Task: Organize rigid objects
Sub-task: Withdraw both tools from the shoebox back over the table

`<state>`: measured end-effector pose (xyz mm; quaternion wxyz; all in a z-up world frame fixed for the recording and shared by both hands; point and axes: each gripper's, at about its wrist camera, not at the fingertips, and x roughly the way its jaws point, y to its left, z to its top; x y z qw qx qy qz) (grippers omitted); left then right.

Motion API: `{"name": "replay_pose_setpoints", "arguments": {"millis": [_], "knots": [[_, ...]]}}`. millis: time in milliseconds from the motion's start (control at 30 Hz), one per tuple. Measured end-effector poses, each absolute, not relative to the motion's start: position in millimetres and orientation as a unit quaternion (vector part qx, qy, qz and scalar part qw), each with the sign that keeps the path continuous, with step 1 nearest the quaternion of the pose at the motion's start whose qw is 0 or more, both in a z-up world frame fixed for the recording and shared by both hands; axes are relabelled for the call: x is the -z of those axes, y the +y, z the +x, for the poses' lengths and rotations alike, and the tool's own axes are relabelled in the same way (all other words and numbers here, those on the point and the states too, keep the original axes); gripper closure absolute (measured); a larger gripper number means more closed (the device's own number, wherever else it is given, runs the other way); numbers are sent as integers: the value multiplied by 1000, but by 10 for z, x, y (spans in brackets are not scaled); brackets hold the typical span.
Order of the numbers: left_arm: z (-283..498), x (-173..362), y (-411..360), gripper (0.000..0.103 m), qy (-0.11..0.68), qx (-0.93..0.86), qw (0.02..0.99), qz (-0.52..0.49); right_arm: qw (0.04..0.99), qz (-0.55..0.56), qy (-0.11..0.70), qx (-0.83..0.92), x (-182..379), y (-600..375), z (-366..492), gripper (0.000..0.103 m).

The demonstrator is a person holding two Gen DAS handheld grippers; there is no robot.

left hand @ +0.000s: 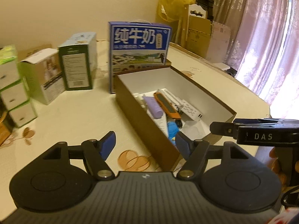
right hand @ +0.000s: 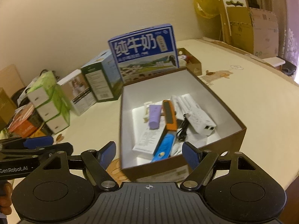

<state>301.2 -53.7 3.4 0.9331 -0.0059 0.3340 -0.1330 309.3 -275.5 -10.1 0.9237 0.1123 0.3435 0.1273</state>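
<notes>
A brown open box (left hand: 147, 128) (right hand: 214, 145) with a white inside sits on the cream table. In it lie a purple tube (left hand: 153, 107) (right hand: 155, 116), an orange and black tool (left hand: 167, 106) (right hand: 169, 117), a blue object (left hand: 172, 128) (right hand: 163, 146), a white adapter (left hand: 190, 110) (right hand: 201, 119), a black cable (right hand: 182, 128) and white papers (right hand: 145, 140). My left gripper (left hand: 144, 142) is open and empty over the box's near left wall. My right gripper (right hand: 149, 153) is open and empty at the box's near edge; it also shows in the left wrist view (left hand: 252, 132).
A blue milk carton box (left hand: 139, 52) (right hand: 144, 54) stands behind the brown box. Green and white boxes (left hand: 77, 61) (right hand: 99, 78) and stacked white boxes (left hand: 13, 91) (right hand: 48, 106) stand to the left. A small brown tray (right hand: 192, 59) lies behind. Cardboard (left hand: 201, 35) and curtains are at the right.
</notes>
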Motion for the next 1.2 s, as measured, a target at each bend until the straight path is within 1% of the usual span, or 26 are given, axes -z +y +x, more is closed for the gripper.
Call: {"name": "replay_pose_setpoints", "arguments": {"millis": [233,500,733,900,1200], "knots": [[2540,-62,-168,29,329,105,938,-11,922,96,346,-147,33,-2379,2858,28],[2072,-42,373,29,335,59,940,-35,897,135,385,-170,135,-2033,2636,28],[1697,-3,700,29,355,33,934,-38,893,145,391,-170,169,-1824,2247,28],[1428,21,786,29,365,27,930,-33,890,127,395,-189,163,-1654,1931,28],[984,86,724,30,379,17,924,-34,884,81,408,-213,168,-1508,1476,28]]}}
